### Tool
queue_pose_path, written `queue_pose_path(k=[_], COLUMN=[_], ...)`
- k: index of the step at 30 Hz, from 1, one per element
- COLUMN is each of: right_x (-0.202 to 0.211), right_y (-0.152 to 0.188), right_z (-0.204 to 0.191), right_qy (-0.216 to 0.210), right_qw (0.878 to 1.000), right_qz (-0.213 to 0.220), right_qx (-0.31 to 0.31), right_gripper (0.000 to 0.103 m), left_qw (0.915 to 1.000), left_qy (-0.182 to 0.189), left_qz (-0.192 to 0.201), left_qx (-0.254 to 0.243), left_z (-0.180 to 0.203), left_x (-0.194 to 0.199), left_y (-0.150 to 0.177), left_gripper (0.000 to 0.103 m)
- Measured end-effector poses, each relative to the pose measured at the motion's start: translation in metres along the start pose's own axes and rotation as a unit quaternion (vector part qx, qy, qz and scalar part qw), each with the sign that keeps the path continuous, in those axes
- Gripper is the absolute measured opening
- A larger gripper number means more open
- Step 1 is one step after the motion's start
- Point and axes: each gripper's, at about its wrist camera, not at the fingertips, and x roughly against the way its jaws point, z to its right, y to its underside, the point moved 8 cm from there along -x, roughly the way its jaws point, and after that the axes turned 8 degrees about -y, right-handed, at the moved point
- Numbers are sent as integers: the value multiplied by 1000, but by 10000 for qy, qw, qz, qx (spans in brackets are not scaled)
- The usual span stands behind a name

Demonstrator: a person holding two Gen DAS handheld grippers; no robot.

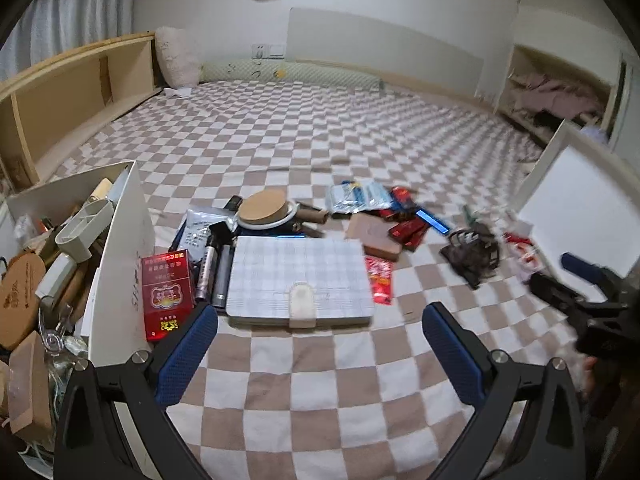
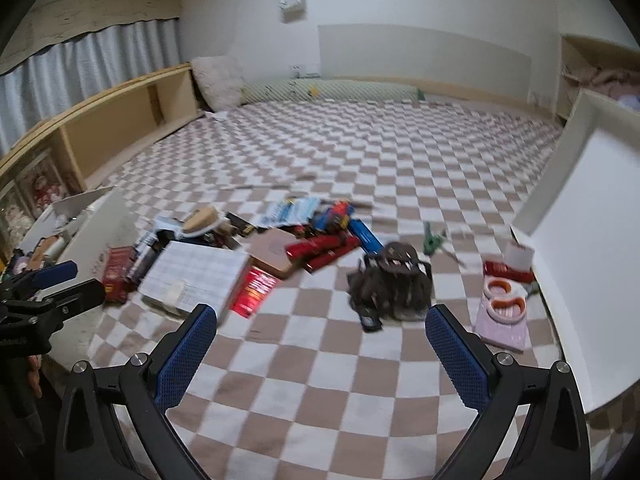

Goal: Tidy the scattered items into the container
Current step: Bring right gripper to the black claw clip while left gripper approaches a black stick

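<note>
My left gripper (image 1: 320,316) hangs open over the checked bedspread, just short of a flat plaid case (image 1: 300,276) with a white clasp. Left of the case stand a red cigarette pack (image 1: 166,292) and the white container (image 1: 120,220), which is crammed with items. My right gripper (image 2: 320,316) is open too, with nothing between its fingers, low in front of a dark tangled bundle (image 2: 390,280) and a red sachet (image 2: 254,288). Scattered behind are a brown box (image 2: 272,254), red sticks (image 2: 324,250), a blue pen (image 2: 366,236) and a cork-lidded dish (image 1: 266,210).
A white box lid (image 2: 580,240) leans at the right, with tape rolls (image 2: 504,296) on a pink pad (image 2: 502,328) beside it. A green clip (image 2: 434,240) lies further back. Wooden shelving (image 1: 72,92) runs along the left. Bare checked bedspread (image 1: 320,128) stretches behind the pile.
</note>
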Motion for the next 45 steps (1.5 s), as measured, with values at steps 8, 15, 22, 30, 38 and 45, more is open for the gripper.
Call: queue_pose_path(k=[8, 15, 22, 30, 38, 45], right_x=[-17, -43, -79, -110, -127, -109], right_y=[13, 17, 2, -19, -13, -14], right_z=[46, 91, 96, 92, 109, 130], right_qy=[92, 167, 237, 189, 204, -64], right_qw=[9987, 9929, 9944, 9942, 9867, 9824], right_qz=[-124, -273, -501, -636, -989, -748], right_qx=[-493, -1144, -897, -844, -1275, -1711], right_gripper=[103, 103, 103, 103, 100, 55], left_qw=[9988, 9951, 9892, 9840, 9798, 9694], left_qy=[346, 821, 1171, 1460, 1526, 1838], left_qz=[-168, -341, -548, -639, -744, -903], left_qx=[-288, -427, -684, -795, -1053, -1354], left_z=[22, 57, 93, 118, 135, 174], left_x=[-31, -52, -71, -92, -111, -117], left_y=[8, 8, 13, -2, -15, -9], left_gripper=[103, 103, 103, 102, 91, 89])
